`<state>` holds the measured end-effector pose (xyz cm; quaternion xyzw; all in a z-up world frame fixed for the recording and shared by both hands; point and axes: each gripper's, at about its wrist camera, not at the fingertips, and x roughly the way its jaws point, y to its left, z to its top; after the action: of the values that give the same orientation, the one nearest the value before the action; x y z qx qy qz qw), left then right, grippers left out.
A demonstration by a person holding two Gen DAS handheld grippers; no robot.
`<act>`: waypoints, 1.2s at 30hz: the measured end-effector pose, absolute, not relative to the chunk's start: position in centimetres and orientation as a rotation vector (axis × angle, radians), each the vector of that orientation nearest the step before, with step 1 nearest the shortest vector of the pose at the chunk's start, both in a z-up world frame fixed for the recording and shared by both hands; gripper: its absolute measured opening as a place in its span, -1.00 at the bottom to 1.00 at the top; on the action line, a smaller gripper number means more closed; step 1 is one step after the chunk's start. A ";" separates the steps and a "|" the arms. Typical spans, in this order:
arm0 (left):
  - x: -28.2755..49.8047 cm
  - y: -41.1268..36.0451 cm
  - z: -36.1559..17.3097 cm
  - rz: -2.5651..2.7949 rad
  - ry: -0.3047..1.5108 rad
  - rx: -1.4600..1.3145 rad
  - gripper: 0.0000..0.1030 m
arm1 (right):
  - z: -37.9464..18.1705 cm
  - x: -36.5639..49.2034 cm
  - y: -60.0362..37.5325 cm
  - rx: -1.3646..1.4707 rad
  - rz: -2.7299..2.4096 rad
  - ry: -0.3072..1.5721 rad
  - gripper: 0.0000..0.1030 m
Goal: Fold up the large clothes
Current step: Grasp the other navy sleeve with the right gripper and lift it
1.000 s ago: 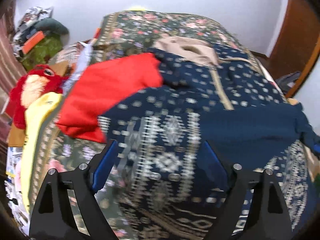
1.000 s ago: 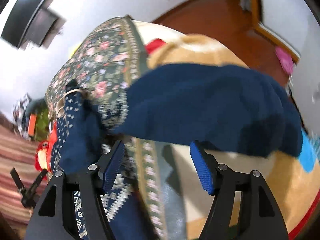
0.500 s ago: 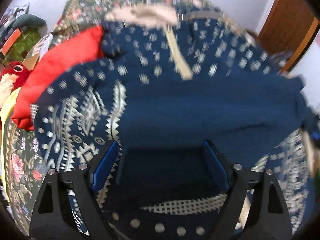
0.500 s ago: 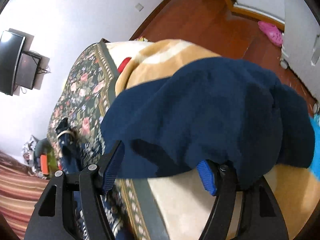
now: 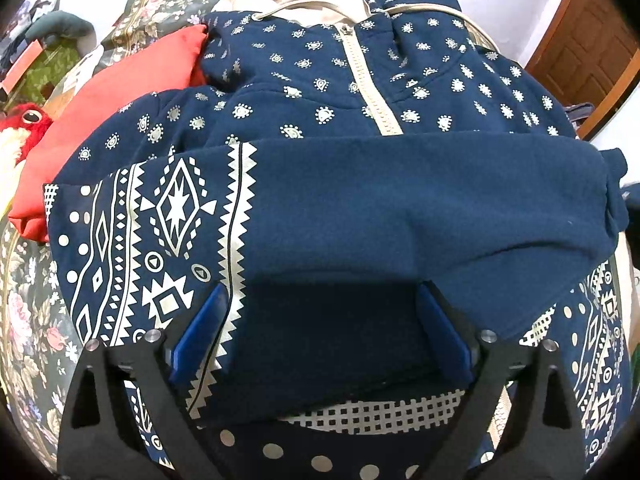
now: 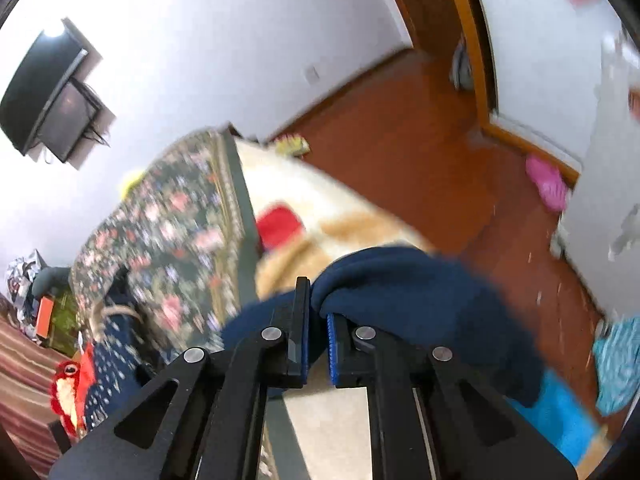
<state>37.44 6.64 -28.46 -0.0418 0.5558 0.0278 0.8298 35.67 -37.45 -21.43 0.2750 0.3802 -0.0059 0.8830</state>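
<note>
Left gripper (image 5: pixel 320 332): jaws wide, having just opened further; dark fabric lies between the pads, unpinched.
Right gripper (image 6: pixel 318 336): just clamped narrow onto a fold of plain navy sleeve (image 6: pixel 400 292).
Garment: navy zip-front hooded jacket with white tribal print (image 5: pixel 360 92), spread on the floral bedspread (image 5: pixel 24 320), its sleeve laid across the chest.
Beside jacket: red folded cloth (image 5: pixel 120 96).
Progress: early, by appearances; one sleeve in, body folds remaining.

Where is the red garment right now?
In the left wrist view, the red garment lies on the floral bedspread at upper left, tucked against the navy hoodie, with a red plush toy beside it.
</note>
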 end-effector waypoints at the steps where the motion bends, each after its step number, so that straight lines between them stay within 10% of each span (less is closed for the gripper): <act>1: 37.4 6.6 -28.4 0.059 1.179 -0.088 0.85 | -20.2 35.8 -37.8 0.565 -0.014 0.768 -0.88; 17: 36.8 6.7 -28.1 0.052 1.171 -0.081 0.86 | -6.8 35.6 -33.0 0.471 0.181 0.584 -0.88; 32: 31.1 9.5 -23.2 0.001 1.044 -0.119 0.86 | -10.4 35.6 -15.4 0.349 0.517 0.868 -0.80; 36: 30.1 10.8 -23.1 0.015 1.035 -0.135 0.86 | -12.3 35.7 -13.0 0.372 0.553 1.014 -0.14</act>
<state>30.13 10.83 -23.11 -0.0643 0.4945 0.0073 0.8668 35.74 -13.03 -12.29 0.1747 0.4765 0.2597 0.8216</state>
